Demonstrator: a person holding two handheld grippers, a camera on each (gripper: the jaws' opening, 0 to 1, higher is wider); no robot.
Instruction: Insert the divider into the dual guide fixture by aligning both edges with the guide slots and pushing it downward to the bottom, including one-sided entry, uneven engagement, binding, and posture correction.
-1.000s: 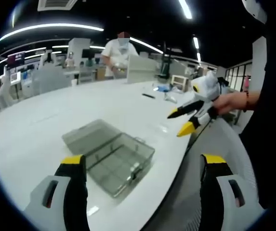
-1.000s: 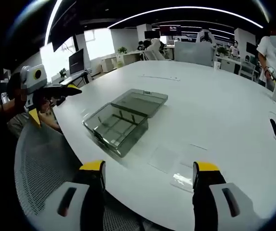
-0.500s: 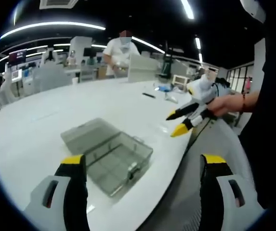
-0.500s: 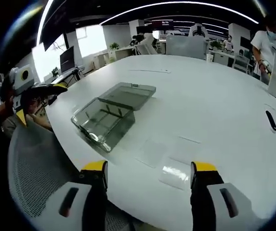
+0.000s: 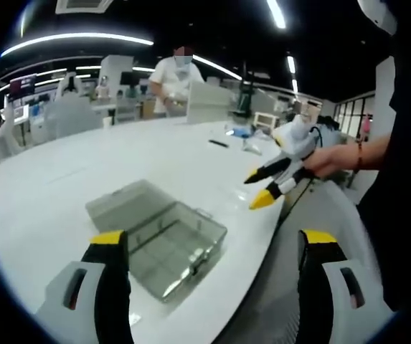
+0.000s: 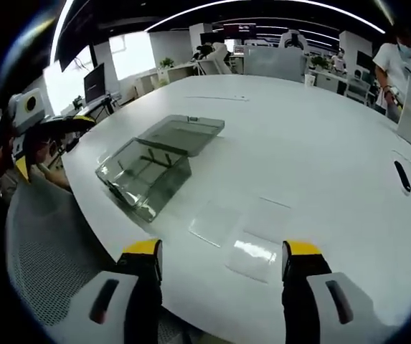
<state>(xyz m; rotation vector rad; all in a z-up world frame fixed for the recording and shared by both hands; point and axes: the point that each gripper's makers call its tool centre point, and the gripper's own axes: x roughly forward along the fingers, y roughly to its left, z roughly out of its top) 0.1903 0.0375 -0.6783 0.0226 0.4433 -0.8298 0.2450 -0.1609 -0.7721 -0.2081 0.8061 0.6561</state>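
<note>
Both my grippers hang above the near edge of the white surface with jaws spread wide and nothing between them: my left gripper looks down at the clear dual guide fixture, a lidded tray with its lid laid open behind it, while my right gripper faces three clear dividers lying flat on the surface just ahead of its tips. The fixture sits to their left in the right gripper view, apart from them, and seems to hold some partitions already, though I cannot say how many. By my reckoning the insertion has not begun: a divider must first be picked up, lined up with both slots and pushed down.
</note>
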